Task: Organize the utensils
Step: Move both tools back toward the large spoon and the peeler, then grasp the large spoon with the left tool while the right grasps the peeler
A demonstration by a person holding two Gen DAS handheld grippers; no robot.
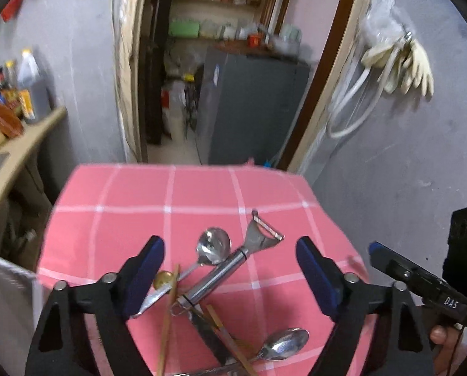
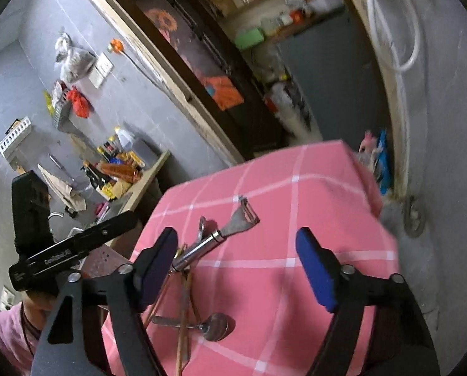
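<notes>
Table: small, draped in a pink cloth [image 1: 202,194] with white check lines, standing before a doorway.
Utensil pile: heaped on the near part of the cloth, pieces crossing one another.
Peeler [image 1: 233,263]: steel handle, Y-shaped head pointing away toward the far edge; lying over the other pieces — same peeler [image 2: 221,235] seen from the right wrist.
Far spoon [image 1: 213,246]: bowl up, just left of the peeler head, handle running under the peeler.
Near spoon [image 1: 285,343]: bowl toward the right, at the near end of the heap.
Chopsticks [image 1: 167,319]: thin wooden sticks, laid across the heap at slants.
Brass-coloured round piece [image 1: 164,279]: beside the left blue pad; kind not clear.
Left gripper [image 1: 230,269]: above the heap, angled down, jaws apart, nothing clamped; peeler and far spoon visible in the gap.
Right gripper [image 2: 238,266]: also over the cloth, jaws apart and empty; peeler handle close by its left pad, contact not clear.
Right gripper from the left wrist [image 1: 421,285]: off to the right of the table, a hand [image 1: 443,338] under it.
Left side of room: counter with bottles [image 1: 30,87].
Right wall: pale gloves [image 1: 402,65] hanging.
</notes>
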